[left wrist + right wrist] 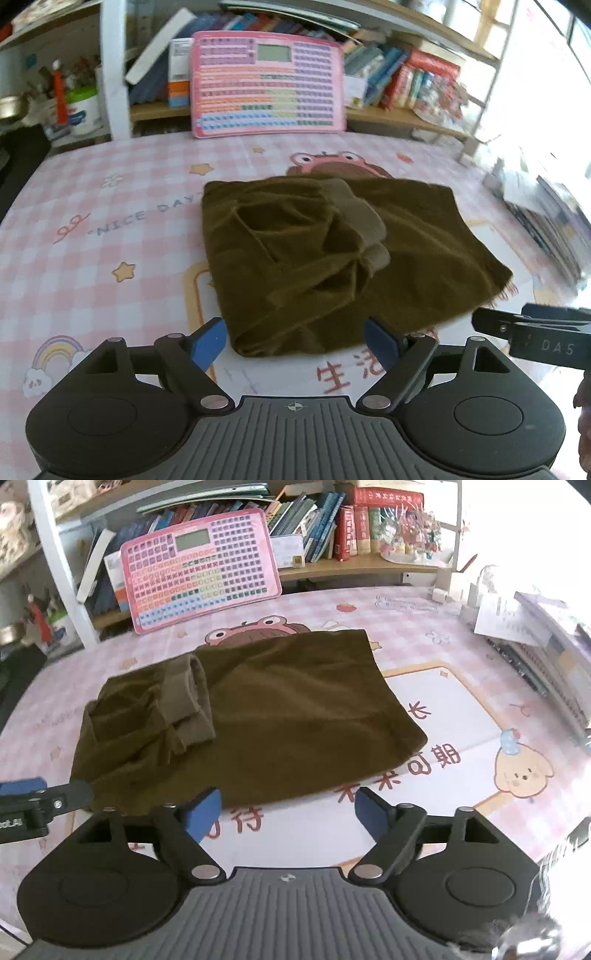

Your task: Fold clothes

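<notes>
Lying folded on one checked tablecloth (110, 229), one olive garment (332, 258); both hand-held grippers (295, 341) (288, 812) spread, empty

A: How does the left gripper (295, 341) stand?

B: Tilted downward, its jaws spread wide with nothing between the blue pads.

A: And the right gripper (288, 812)?

B: The same: angled downward, jaws wide apart, pads pressing on nothing.

A: Do they see each other?

B: Yes. In the left wrist view the right gripper's black finger reaches in from the right edge. In the right wrist view the left gripper's finger and blue pad come in from the left edge. The two sit side by side, near each other and not touching.
</notes>
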`<state>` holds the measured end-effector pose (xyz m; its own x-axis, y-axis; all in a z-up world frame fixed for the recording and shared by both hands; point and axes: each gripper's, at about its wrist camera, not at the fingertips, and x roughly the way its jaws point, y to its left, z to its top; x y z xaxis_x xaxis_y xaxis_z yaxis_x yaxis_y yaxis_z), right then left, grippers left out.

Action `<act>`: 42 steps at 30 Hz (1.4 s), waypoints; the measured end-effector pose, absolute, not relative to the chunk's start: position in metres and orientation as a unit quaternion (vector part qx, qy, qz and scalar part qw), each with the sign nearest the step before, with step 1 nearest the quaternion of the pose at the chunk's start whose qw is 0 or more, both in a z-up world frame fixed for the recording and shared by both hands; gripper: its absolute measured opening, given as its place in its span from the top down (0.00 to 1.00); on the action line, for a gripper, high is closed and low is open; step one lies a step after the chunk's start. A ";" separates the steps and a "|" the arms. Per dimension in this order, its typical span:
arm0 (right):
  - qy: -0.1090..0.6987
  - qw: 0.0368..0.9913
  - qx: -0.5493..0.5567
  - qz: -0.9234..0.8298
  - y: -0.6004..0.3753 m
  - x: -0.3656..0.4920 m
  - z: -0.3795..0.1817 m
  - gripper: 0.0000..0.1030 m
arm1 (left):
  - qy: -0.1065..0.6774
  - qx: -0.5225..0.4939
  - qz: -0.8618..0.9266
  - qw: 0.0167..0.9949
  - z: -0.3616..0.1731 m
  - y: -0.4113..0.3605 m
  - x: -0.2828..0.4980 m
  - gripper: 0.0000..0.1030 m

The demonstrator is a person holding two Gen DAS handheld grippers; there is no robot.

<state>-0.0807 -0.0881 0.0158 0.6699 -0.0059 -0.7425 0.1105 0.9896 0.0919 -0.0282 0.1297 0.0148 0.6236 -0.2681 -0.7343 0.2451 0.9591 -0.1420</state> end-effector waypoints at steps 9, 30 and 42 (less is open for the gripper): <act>0.421 0.904 0.060 -0.050 -0.087 -0.095 0.011 0.20 | 0.427 -0.007 -0.156 0.891 0.007 0.126 -0.032 0.14; 0.428 0.902 0.055 0.004 -0.121 -0.078 0.002 0.20 | 0.444 -0.004 -0.102 0.890 0.004 0.090 -0.037 0.13; 0.448 0.887 0.016 0.112 -0.189 -0.038 -0.007 0.20 | 0.465 -0.043 0.004 0.884 -0.002 0.020 -0.045 0.13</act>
